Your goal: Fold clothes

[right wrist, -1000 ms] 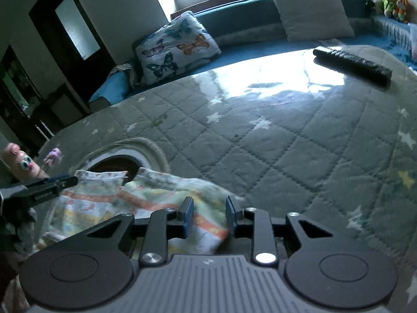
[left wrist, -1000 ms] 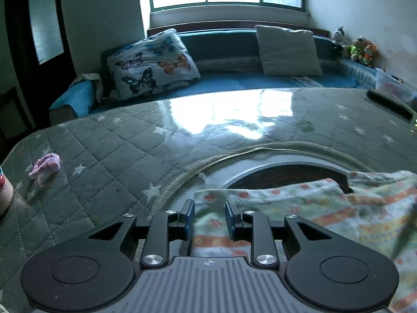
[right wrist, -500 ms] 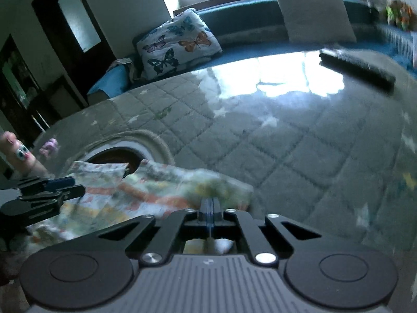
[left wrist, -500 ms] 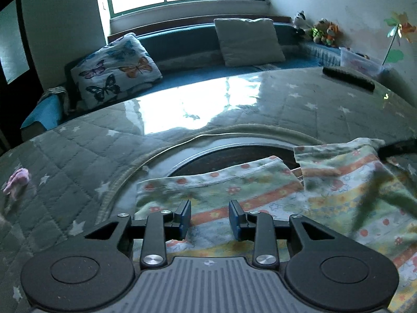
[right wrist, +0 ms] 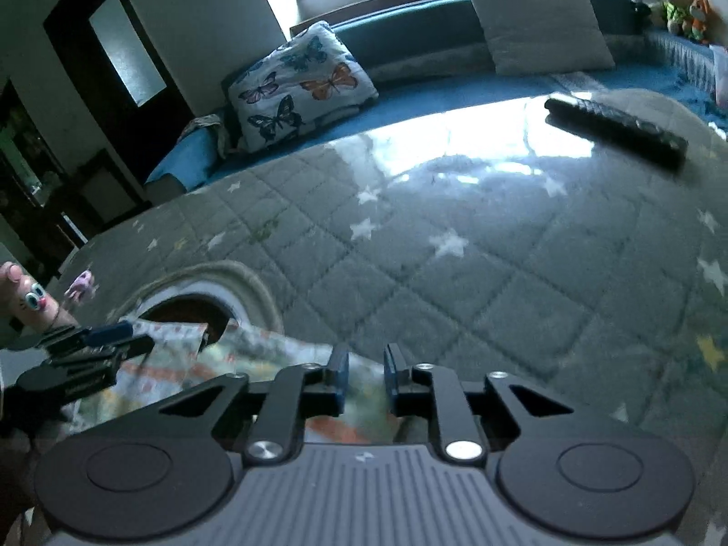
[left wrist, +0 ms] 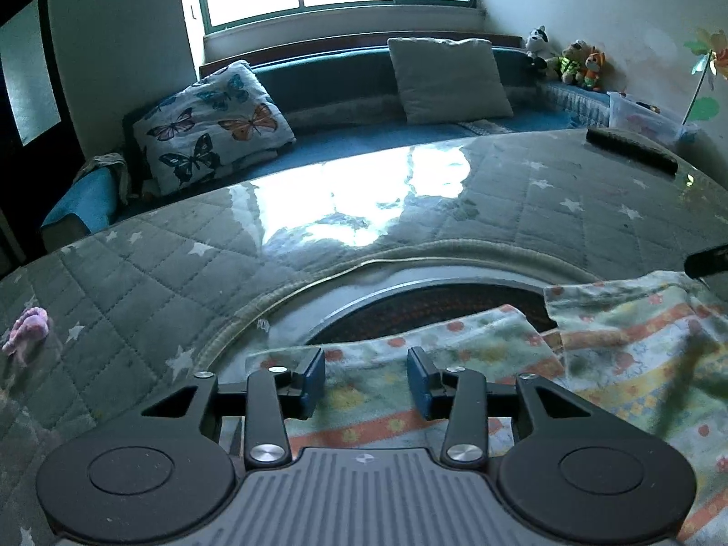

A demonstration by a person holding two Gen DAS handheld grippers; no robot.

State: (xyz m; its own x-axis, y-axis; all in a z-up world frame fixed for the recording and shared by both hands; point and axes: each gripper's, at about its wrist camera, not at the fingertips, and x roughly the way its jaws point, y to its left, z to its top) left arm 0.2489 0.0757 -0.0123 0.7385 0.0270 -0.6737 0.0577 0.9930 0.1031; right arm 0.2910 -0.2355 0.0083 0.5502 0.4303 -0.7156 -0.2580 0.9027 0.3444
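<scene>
A small pastel garment (left wrist: 500,377) with orange and yellow stripes lies flat on the glass-topped table (left wrist: 364,200), partly over a round opening in the quilted cover. My left gripper (left wrist: 366,377) hovers over its left part. Its jaws are opening, with the cloth lying under them and nothing pressed between the pads. It also shows at the left of the right wrist view as the left gripper (right wrist: 91,341). My right gripper (right wrist: 366,375) sits over the garment (right wrist: 191,364) at its right edge. Its jaws are opening too, a narrow gap between the pads, cloth below.
A black remote control (right wrist: 614,129) lies at the table's far right. A small pink toy (left wrist: 27,330) rests on the quilt at the left, and a pink figure with eyes (right wrist: 27,300) stands near it. A sofa with a butterfly pillow (left wrist: 209,123) runs behind the table.
My left gripper's jaws have spread wider and it has slid further over the garment. My right gripper shut half a second ago and now shows a gap again.
</scene>
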